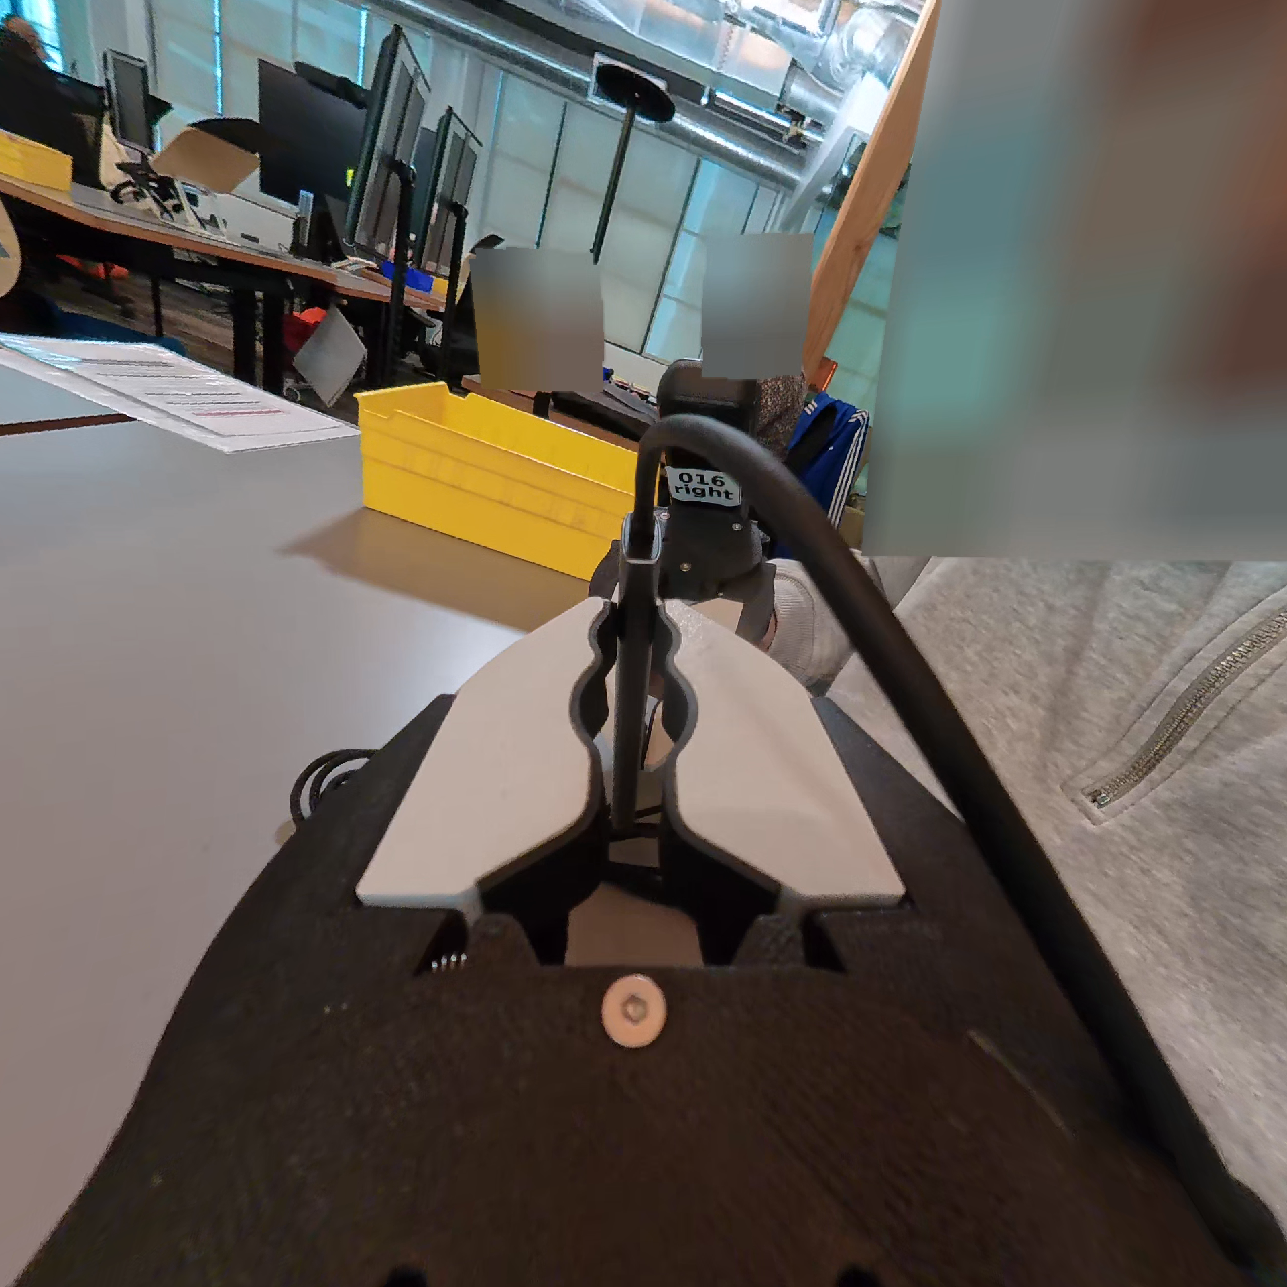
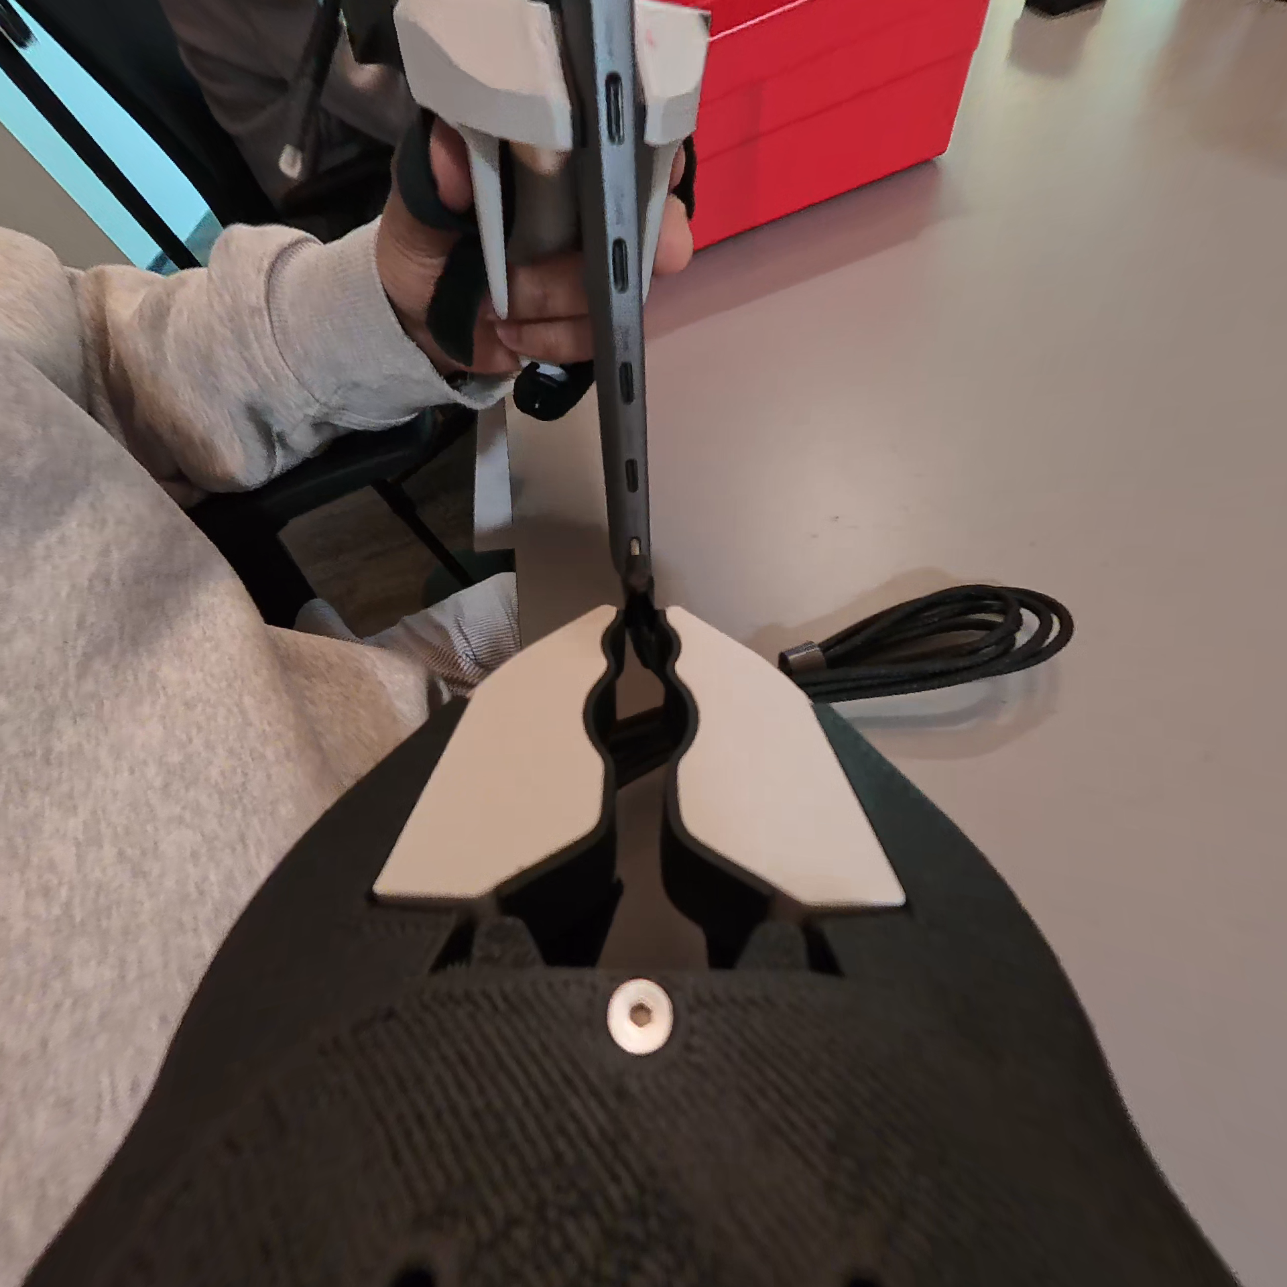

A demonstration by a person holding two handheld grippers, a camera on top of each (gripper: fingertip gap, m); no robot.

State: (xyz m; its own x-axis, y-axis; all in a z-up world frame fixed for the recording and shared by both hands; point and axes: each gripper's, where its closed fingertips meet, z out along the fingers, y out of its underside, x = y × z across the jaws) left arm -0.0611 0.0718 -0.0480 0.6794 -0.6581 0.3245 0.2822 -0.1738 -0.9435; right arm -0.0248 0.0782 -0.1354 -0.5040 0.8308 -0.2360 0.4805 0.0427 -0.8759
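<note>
Hub (image 2: 622,306) — slim grey, ported edge; left gripper (image 1: 635,627) clamps it.

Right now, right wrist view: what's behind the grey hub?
Behind the grey hub: the person's hand on the left tongs, then a red bin on the table. Tongs and hub cover the bin's left end; its inside can't be seen.

Open office, desks (image 1: 209,237), monitors (image 1: 306,150)

your left gripper (image 2: 599,104) is cut off by the top edge above the grey hub (image 2: 622,334); its port insides are too small to tell.
</note>
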